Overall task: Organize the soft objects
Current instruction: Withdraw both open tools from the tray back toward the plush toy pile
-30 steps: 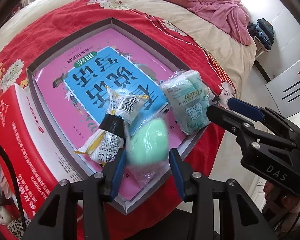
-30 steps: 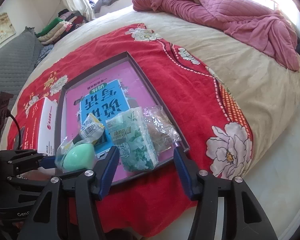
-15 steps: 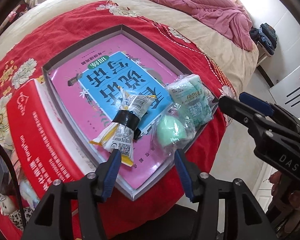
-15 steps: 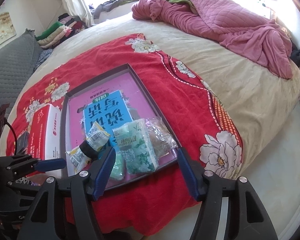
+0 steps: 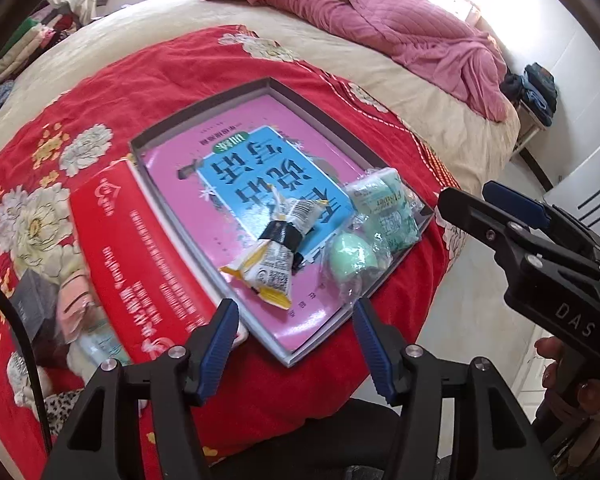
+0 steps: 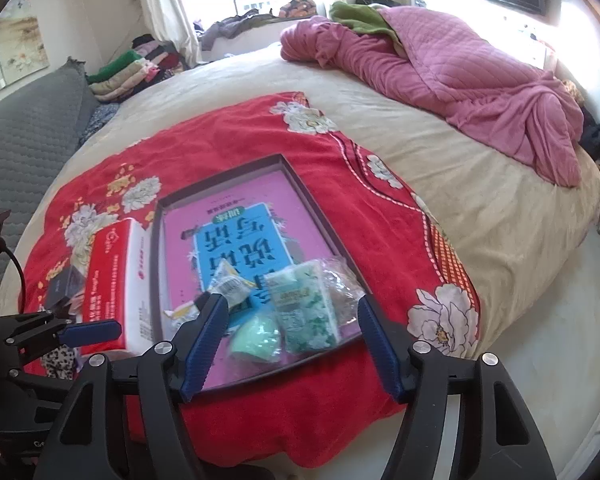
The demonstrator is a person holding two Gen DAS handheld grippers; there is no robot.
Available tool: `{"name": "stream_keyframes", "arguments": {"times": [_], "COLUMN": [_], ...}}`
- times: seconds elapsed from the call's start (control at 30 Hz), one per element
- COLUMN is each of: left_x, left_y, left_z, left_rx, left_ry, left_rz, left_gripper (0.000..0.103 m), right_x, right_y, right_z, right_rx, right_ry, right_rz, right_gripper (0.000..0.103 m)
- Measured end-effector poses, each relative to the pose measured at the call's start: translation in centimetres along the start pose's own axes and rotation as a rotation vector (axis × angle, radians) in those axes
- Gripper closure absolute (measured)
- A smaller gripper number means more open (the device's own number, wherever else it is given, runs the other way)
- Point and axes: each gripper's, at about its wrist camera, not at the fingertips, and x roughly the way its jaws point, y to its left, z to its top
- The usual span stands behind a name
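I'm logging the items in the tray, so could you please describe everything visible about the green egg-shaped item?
The green egg-shaped item is a smooth, pale mint, rounded piece, soft-looking, sealed in a crinkled clear plastic bag. It lies in the shallow tray near its front corner, against the green floral tissue pack. Neither gripper touches it.

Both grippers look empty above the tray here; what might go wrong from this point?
The green sponge in its bag lies at the tray's near rim, over the bed edge; a nudge may tip it to the floor. The items sit packed together, so the left gripper, jaws open, may catch the tissue pack too.
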Motion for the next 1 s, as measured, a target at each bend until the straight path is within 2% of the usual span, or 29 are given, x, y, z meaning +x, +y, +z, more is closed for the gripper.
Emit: {"name": "stream_keyframes", "arguments": {"times": [0.17,0.27,0.33,0.63,0.77,1.0], "left_x": [-1.8,-2.7,-3.5,-7.2,-9.2,-12.5], "left_y": [1.2,2.0,2.6,5.1,6.2,8.6], "left_z": [-0.7,-1.3,-1.7,-3.7,-4.4,-5.5], "left_rx": [-0.024,-0.045,-0.053,-0.102,-0.119,-0.171], "left_ry": [-0.029,-0.046,-0.06,-0.124,-0.165,-0.221], "left_rz": [0.032,0.065,0.075,0.146,0.218,0.277], "left_gripper": [0.042,0.034,0.032,0.032,0.032,0.032], "right_x": [-0.9,-1.5,-2.1,-4.1,-5.3,-7.2], "right_y": [1.3,2.2,2.8,6.2,7.9,10.8], "right_z": [0.1,0.0,0.1,0.3,0.6,1.1], "right_rx": [-0.019,-0.029,-0.037,-0.085,-0.109,-0.154], "right_ry": [-0.015,-0.026,-0.041,-0.08,-0.11,-0.156], "right_rz": [0.003,0.001,0.005,0.035,0.052,0.091], "right_gripper": [0.033,0.032,0.031,0.029,0.029,0.029]}}
